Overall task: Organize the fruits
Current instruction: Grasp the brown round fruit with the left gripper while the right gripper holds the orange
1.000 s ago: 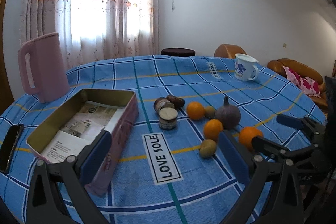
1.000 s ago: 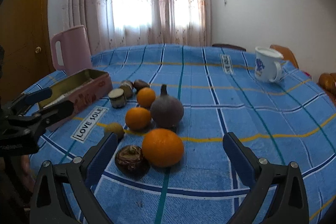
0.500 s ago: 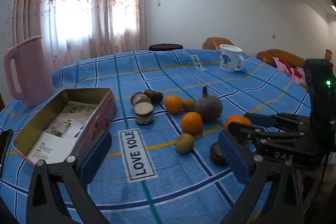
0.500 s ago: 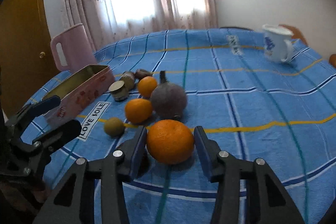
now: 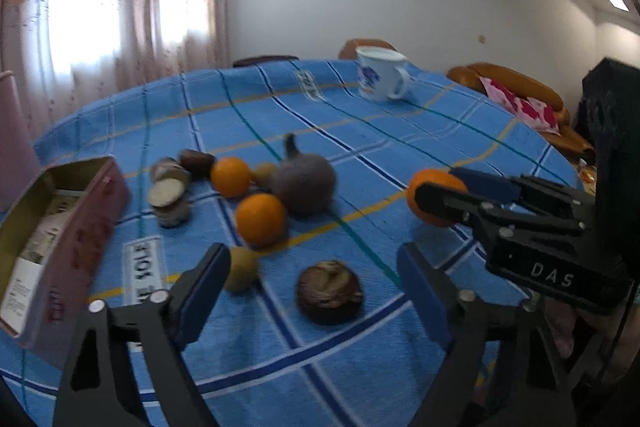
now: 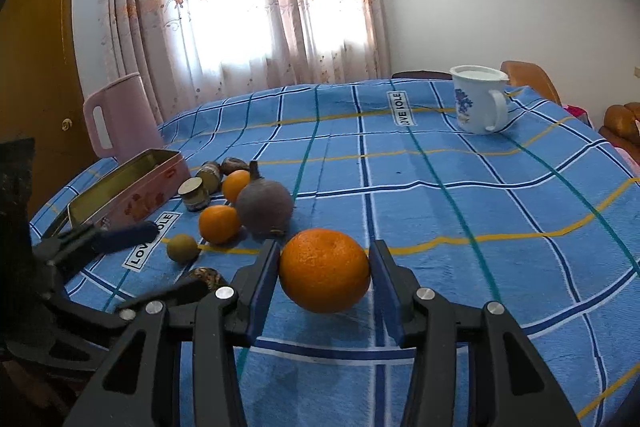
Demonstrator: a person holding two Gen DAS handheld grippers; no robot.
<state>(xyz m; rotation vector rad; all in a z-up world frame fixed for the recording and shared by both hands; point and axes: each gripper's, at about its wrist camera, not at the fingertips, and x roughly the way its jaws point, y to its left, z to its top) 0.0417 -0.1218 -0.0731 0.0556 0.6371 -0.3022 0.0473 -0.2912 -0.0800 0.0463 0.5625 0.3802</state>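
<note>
My right gripper [image 6: 325, 251] is shut on a large orange [image 6: 324, 271], both pads pressed on its sides. In the left wrist view that orange [image 5: 432, 177] shows between the right gripper's fingers [image 5: 444, 203], off to the right of the other fruit. My left gripper [image 5: 312, 259] points down at a dark brown fruit [image 5: 330, 293]. Its jaws are closing, with the fruit between them and untouched. Two smaller oranges [image 5: 260, 215] [image 5: 230, 177], a purple-grey stemmed fruit [image 5: 306, 183] and a small yellow-green fruit [image 5: 240, 269] lie on the blue checked cloth [image 5: 360, 131].
An open pink tin [image 5: 52, 227] with paper inside stands at the left. Small jars [image 5: 168, 195] sit beside it. A white mug [image 6: 478, 103] is at the far right of the table, and a pink jug [image 6: 116, 115] at the far left. Sofa cushions [image 5: 516, 95] lie beyond the table.
The right gripper has shut on the large orange and drawn it away from the other fruit. The left gripper has swung over to the dark brown fruit and its jaws have narrowed.
</note>
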